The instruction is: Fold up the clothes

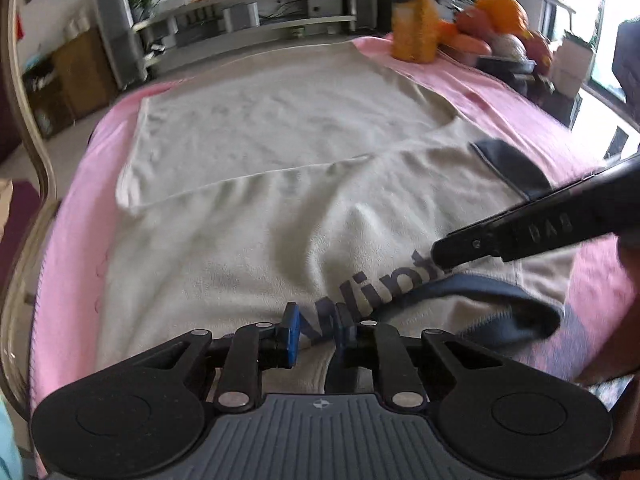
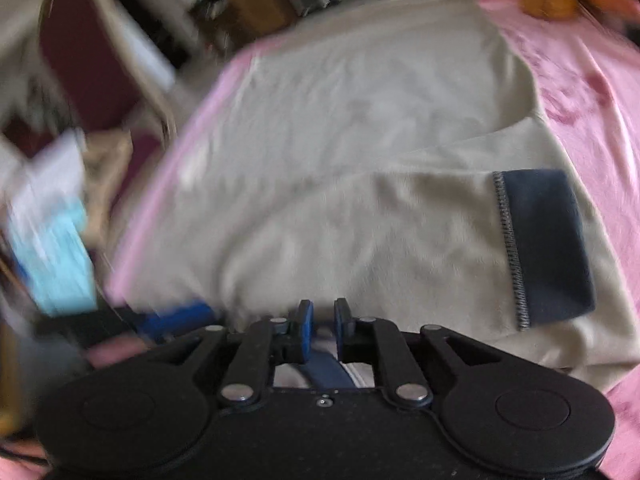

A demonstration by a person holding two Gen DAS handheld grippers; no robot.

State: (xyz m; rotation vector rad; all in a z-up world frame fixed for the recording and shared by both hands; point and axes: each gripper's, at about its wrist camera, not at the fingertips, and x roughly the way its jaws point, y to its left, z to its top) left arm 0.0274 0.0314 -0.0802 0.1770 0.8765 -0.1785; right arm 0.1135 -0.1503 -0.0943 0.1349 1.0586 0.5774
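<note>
A cream T-shirt [image 1: 260, 152] with navy cuffs and navy lettering lies on a pink cloth [image 1: 76, 240] over the table, one sleeve folded across its body. My left gripper [image 1: 316, 334] is at the shirt's near edge by the navy collar [image 1: 460, 292], its blue pads a narrow gap apart with fabric between them. My right gripper [image 2: 322, 330] shows its pads close together over the navy collar [image 2: 326, 368]. From the left wrist view the right gripper's finger [image 1: 520, 232] reaches in from the right above the lettering. The navy sleeve cuff [image 2: 548, 244] lies to the right.
A yellow bottle [image 1: 414, 20] and orange and red fruit [image 1: 496, 20] stand at the table's far right. A chair [image 2: 92, 48] with a maroon back stands to the left. Shelves and speakers line the far wall. The right wrist view is blurred.
</note>
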